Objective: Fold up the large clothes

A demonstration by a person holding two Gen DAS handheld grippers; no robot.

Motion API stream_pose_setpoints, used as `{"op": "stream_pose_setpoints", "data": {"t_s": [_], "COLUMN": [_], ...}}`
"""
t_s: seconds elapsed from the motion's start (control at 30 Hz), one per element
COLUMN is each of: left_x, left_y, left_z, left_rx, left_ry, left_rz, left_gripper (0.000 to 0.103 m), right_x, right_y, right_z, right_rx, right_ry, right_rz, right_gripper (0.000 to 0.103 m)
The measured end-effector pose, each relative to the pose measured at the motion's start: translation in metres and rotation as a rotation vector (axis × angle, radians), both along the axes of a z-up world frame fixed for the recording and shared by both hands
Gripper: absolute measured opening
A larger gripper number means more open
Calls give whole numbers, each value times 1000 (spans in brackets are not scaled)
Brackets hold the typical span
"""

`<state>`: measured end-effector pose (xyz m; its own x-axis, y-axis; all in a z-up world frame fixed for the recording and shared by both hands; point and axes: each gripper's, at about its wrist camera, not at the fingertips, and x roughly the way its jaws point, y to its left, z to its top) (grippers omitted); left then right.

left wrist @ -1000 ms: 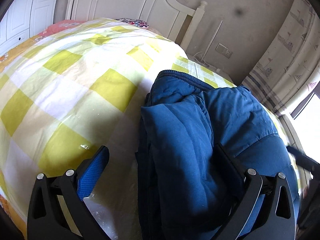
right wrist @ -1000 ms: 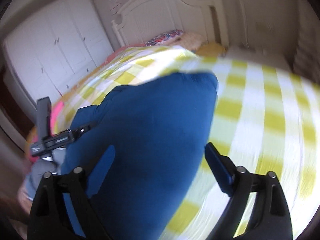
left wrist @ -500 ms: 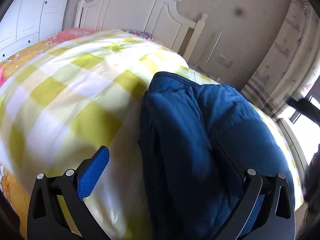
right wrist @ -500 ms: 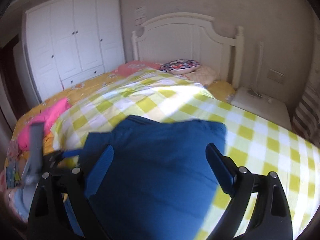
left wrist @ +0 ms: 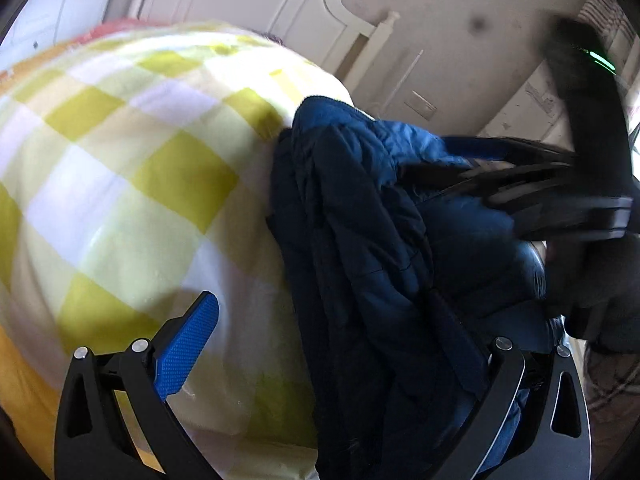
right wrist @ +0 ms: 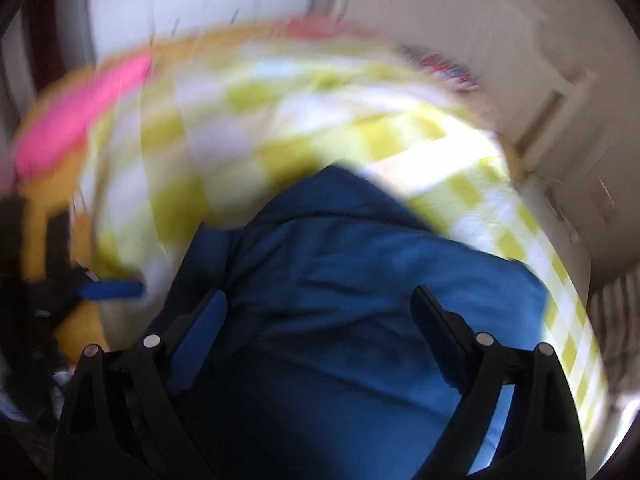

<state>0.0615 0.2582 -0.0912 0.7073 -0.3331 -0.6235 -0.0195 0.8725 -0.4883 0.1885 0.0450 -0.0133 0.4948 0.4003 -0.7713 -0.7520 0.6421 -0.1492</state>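
One blue jacket (left wrist: 360, 248) lay bunched on the bed's one yellow checked blanket (left wrist: 132, 184). Two tools hung over it: the left tool (left wrist: 344, 344) and right tool (right wrist: 316, 320) both gaped wide, gripping nothing.

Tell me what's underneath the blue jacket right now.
The blue jacket lies bunched on the yellow-checked bedspread, which shows to its left and beyond it. What the bedspread looks like directly beneath the jacket, or whether anything else is under there, is covered.

Both the left gripper (left wrist: 332, 344) and right gripper (right wrist: 320, 320) point downward, fingers spread wide, gripping nothing.
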Motion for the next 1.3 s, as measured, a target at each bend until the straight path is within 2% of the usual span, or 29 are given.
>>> {"op": "stream_pose_setpoints", "data": {"t_s": [0.07, 0.1, 0.17, 0.23, 0.3, 0.37, 0.47, 0.5, 0.57, 0.67, 0.73, 0.9, 0.93, 0.97, 1.0, 1.03, 1.1, 1.13, 1.23, 1.3], "left_x": [6, 8, 15, 20, 25, 28, 33, 35, 34, 34, 34, 32, 32, 30, 27, 24, 15, 13, 11, 15], "left_y": [5, 6, 9, 8, 5, 4, -1, -3, -5, -12, -10, -11, -9, -6, -2, -2, -11, -14, -31, -47], "left_z": [-3, -4, -6, -8, -9, -10, -9, -7, -2, 5, 0, -3, -6, -11, -15, -16, -10, -8, 2, 8], "left_rx": [-49, -63, -95, -108, -122, -141, -120, -114, -116, -86, -108, -121, -148, -219, -302, -308, -242, -236, -211, -206], "left_ry": [28, 39, 61, 73, 81, 85, 100, 116, 142, 145, 152, 120, 100, 88, 70, 48, -1, -9, -34, -42], "left_rz": [-33, -47, -81, -98, -106, -100, -95, -99, -109, -85, -86, -120, -141, -171, -174, -172, -163, -160, -169, -195], "left_gripper": [99, 99, 99, 99, 99, 99, 99, 99, 99, 99, 99, 96, 93, 75, 64, 62, 55, 53, 45, 40], "right_x": [-10, -14, -14, -16, -17, -20, -14, -13, -20, -24, -23, -25, -26, -19, -22, -27, -38, -43, -55, -62], "right_y": [-45, -82, -138, -181, -216, -232, -239, -237, -230, -226, -226, -226, -224, -219, -219, -220, -217, -216, -231, -244], "right_z": [18, 24, 20, 5, -25, -51, -96, -105, -106, -104, -106, -104, -103, -101, -99, -98, -92, -88, -80, -68], "right_rx": [136, 217, 320, 411, 493, 522, 722, 757, 761, 750, 751, 751, 748, 746, 748, 757, 764, 763, 786, 793], "right_ry": [-19, -13, 43, 149, 282, 382, 598, 641, 595, 606, 607, 574, 551, 530, 494, 463, 405, 375, 303, 216], "right_rz": [-44, -96, -201, -261, -270, -275, -239, -231, -207, -210, -210, -203, -203, -205, -210, -212, -216, -219, -232, -237], "right_gripper": [93, 95, 96, 97, 97, 101, 101, 101, 101, 101, 101, 101, 98, 95, 89, 83, 76, 73, 65, 63]}}
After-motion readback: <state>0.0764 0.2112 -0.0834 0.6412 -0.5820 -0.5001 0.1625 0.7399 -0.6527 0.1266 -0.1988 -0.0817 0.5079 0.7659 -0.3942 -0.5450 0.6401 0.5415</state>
